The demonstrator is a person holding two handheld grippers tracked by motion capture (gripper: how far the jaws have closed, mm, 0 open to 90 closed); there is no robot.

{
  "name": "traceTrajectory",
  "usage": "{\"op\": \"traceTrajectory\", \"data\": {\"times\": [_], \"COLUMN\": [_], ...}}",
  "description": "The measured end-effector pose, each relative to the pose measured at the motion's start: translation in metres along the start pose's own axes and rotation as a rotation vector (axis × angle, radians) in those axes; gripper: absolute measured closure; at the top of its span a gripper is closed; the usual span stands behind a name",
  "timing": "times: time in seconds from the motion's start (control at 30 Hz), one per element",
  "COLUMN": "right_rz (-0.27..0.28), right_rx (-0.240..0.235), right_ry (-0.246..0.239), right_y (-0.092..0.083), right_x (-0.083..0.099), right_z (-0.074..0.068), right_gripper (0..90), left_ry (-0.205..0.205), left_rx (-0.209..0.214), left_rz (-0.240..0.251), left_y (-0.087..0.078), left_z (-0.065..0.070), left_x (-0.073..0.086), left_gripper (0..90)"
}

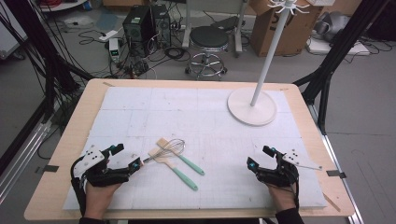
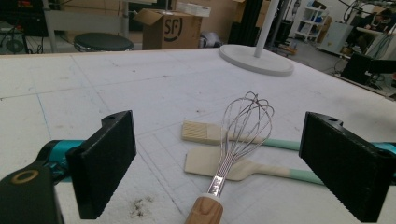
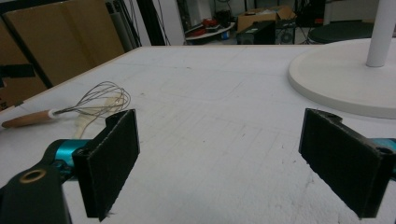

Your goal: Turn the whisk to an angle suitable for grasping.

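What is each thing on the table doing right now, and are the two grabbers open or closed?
Whisk: lying flat, its wires resting over the two utensils.
Pastry brush: lying flat, under the whisk wires.
Spatula: lying flat, under the whisk.
Left gripper: open, whisk handle between its jaws, not pinched.
Right gripper: open, empty.
Rack stand: upright on its round base.
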State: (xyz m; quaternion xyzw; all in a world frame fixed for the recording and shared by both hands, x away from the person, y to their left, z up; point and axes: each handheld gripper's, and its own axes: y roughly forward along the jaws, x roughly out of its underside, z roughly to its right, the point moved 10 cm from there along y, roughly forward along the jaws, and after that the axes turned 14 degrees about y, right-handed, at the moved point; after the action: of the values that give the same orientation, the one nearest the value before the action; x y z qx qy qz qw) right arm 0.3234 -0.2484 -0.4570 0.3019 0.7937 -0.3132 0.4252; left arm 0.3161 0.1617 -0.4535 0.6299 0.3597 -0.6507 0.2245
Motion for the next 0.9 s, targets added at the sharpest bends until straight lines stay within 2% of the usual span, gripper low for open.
{"op": "traceTrajectory", "data": {"times": [0.23,0.37,0.47,0.73,0.9], "right_rz": [0.013,0.013,0.017,0.012,0.004], "right_rx": [-0.004,0.0,-0.003,-0.022,-0.038], "right_ry": [-0.014,-0.009,-0.004,-0.045,-0.056], "right_y": [0.003,0.005,0.008,0.024,0.032], "right_x": [-0.001,-0.002,-0.004,-0.005,-0.005], "right_z": [-0.002,-0.002,-0.003,-0.013,-0.019], "right_gripper": [11.3,11.2,11.2,11.2,11.2], "left_ry": [-0.005,-0.012,-0.026,-0.053,-0.066], "left_rx": [-0.006,-0.019,-0.028,-0.04,-0.045], "left_rz": [-0.002,-0.016,-0.021,-0.024,-0.045], "left_y": [-0.004,-0.008,-0.013,-0.033,-0.042], "left_z": [0.0,0.0,-0.002,-0.003,-0.004], "left_x": [0.001,0.004,0.006,0.011,0.016], "left_gripper": [15.6,30.8,33.8,49.2,54.2]}}
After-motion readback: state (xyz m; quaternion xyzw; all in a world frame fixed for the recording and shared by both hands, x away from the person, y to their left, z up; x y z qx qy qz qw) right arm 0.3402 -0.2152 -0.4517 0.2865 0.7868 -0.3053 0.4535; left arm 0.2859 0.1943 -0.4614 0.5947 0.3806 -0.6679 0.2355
